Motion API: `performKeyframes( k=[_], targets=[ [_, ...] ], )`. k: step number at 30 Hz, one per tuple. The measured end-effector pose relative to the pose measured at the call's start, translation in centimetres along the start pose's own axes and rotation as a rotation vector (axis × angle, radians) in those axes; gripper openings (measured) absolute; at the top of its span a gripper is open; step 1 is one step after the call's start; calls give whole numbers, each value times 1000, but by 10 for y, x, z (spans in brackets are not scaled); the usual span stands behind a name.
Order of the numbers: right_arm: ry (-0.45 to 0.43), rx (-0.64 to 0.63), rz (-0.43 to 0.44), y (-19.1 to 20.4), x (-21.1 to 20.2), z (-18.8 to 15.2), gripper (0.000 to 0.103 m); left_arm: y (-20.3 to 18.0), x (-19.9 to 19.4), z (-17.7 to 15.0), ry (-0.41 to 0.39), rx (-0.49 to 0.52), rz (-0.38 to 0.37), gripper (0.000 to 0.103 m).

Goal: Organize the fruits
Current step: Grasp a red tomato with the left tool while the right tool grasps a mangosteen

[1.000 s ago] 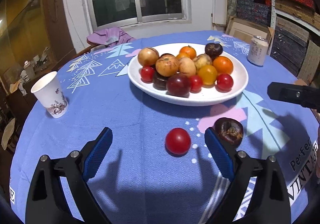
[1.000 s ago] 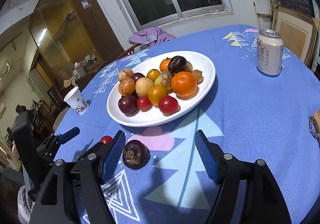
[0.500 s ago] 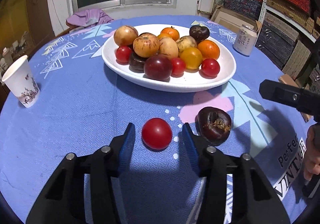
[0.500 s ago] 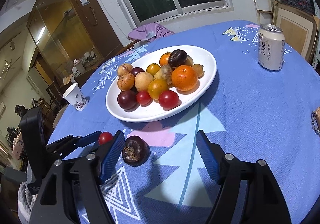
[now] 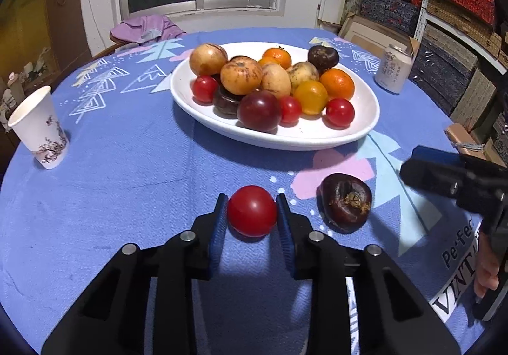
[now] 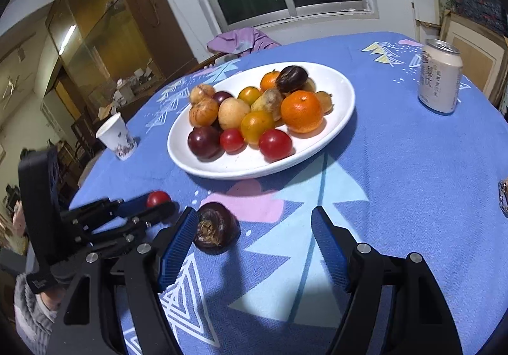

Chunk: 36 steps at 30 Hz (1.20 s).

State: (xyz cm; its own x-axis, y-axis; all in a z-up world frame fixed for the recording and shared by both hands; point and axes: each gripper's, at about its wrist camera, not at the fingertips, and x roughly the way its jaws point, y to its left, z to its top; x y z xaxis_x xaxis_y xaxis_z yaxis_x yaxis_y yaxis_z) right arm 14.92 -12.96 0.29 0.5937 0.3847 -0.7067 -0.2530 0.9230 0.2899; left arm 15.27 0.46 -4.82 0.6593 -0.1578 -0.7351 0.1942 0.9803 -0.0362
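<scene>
A white plate (image 5: pixel 365 129) piled with several fruits stands mid-table; it also shows in the right wrist view (image 6: pixel 344 107). My left gripper (image 5: pixel 252 212) is shut on a red tomato (image 5: pixel 252 210) that rests on the blue cloth in front of the plate; the tomato also shows in the right wrist view (image 6: pixel 157 198). A dark brown wrinkled fruit (image 5: pixel 345 202) lies just right of it. My right gripper (image 6: pixel 254 247) is open and empty, its left finger beside that dark fruit (image 6: pixel 216 228).
A paper cup (image 5: pixel 39 129) stands at the left of the table. A drink can (image 5: pixel 393 69) stands at the back right. A purple garment (image 5: pixel 146 29) hangs over a chair beyond the table. Shelves with boxes (image 5: pixel 444 6) line the right wall.
My left gripper has moved forward around the red tomato and closed on it. The right gripper has stayed open beside the dark fruit.
</scene>
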Motion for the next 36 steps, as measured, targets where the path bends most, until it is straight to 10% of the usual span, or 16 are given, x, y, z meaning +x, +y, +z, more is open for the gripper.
performKeyframes(
  k=[19,24,36],
  targets=[
    [87,-321,-135,70,43,-13,62,26,-21,6,-46,-75,-15,30],
    [118,-314,-142,68,47,-13,44,24,-20,6,-41,-68,-15,30],
    [27,-277,-100,59,14,-10,44,12,-22,3,-54,-33,7,30]
  ],
)
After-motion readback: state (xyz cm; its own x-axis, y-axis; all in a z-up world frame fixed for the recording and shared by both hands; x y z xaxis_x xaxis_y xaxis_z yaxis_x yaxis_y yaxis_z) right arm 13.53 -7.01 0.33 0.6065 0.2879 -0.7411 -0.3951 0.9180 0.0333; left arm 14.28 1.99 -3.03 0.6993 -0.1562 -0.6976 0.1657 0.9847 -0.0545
